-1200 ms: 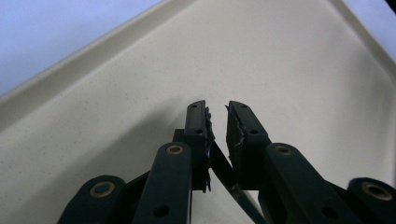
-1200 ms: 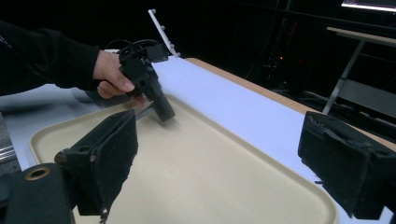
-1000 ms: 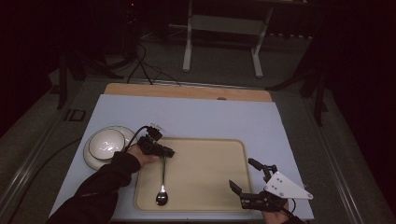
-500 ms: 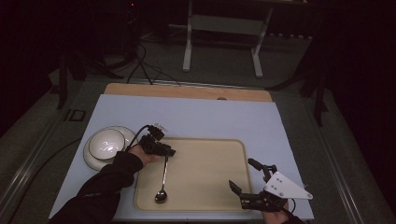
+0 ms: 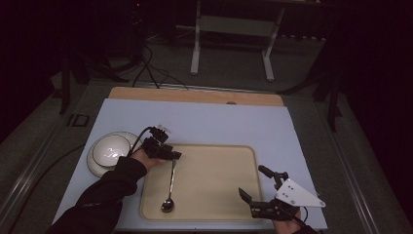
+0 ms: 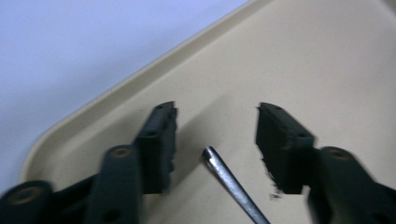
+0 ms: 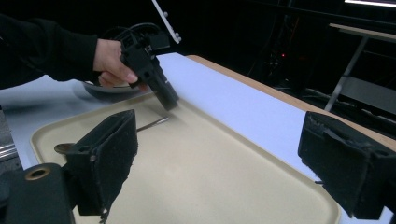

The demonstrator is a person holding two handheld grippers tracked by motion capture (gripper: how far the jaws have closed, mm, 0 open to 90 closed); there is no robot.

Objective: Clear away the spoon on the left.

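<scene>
Left forearm: enters the high view from the lower left in a dark sleeve, angled up and to the right, with my left hand (image 5: 144, 159) at the upper left corner of the tray (image 5: 214, 151).

Left gripper (image 5: 171, 156): points right and slightly down over the tray's near-left corner. My jaws have just been opening; they stand partly apart, pads clear of the metal. The spoon's handle tip lies between them, untouched.

Spoon (image 5: 170, 185): lies flat on the tray, left of centre in the high view, handle towards the upper part of the frame, bowl towards the lower edge.

Right hand: low at the bottom right of the high view, just off the tray's lower right corner. My right gripper (image 5: 251, 190) points left and up across the tray, grey plate on top, jaws wide with nothing between them.

Left gripper view: shows the rounded handle end (image 6: 208, 153) of the spoon close up, resting on the tray floor between the two pads, and the tray's raised rim with the pale table cover beyond.

Right gripper view: shows the left gripper from the side, tilted down onto the tray, my fingers (image 7: 119, 74) wrapped round its body.

White dish (image 5: 111, 150): on the table just left of the tray, beside my left hand.
</scene>
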